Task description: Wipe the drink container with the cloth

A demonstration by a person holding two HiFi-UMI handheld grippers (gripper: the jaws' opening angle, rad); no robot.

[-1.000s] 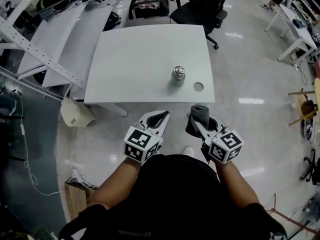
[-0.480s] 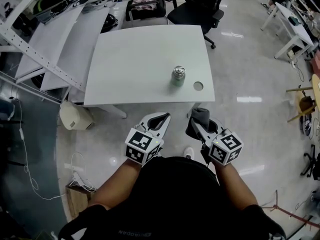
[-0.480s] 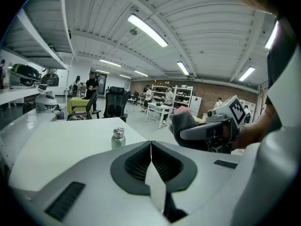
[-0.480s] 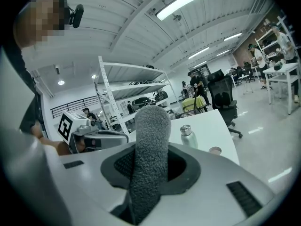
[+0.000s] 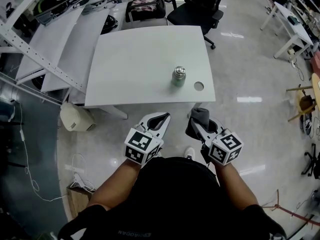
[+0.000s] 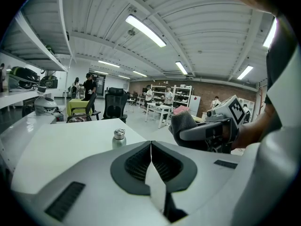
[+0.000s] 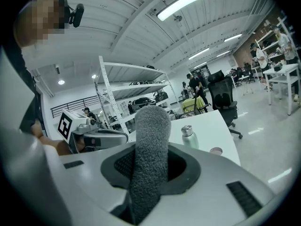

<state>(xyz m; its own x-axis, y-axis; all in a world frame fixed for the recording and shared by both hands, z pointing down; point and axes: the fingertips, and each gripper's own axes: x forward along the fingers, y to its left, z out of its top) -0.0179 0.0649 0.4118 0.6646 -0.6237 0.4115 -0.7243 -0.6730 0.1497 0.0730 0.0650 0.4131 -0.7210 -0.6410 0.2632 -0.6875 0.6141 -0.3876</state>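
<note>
**Drink container** [image 5: 178,76]: small metal bottle with a pale green body and a silver cap. It stood upright on the white table [image 5: 135,59], and nothing touched it.

**Round inset** [image 5: 198,86]: set flush in the tabletop just right of the drink container and slightly nearer the person, apart from it.

**Cloth** [image 5: 200,114]: grey and nubby, bunched into a thick roll. It was held off the table, nearer the person than the drink container and a little to its right, well apart from it. In the right gripper view it stood up between the jaws and covered their middle, with the drink container visible past its right side.

**Right gripper** [image 5: 196,121]: white shell with a marker cube at the rear. Its jaws were clamped on the cloth. It pointed toward the drink container from the person's side.

**Left gripper** [image 5: 161,116]: same build. Its jaws were closed pad to pad with nothing between them. It was held to the near left of the drink container, well apart from it.

**Office chair** [image 5: 200,6]: black, on the floor on the far side of the drink container.

**Person**: dark top [image 5: 175,194], on the near side of the drink container, with both forearms extended toward it.
</note>
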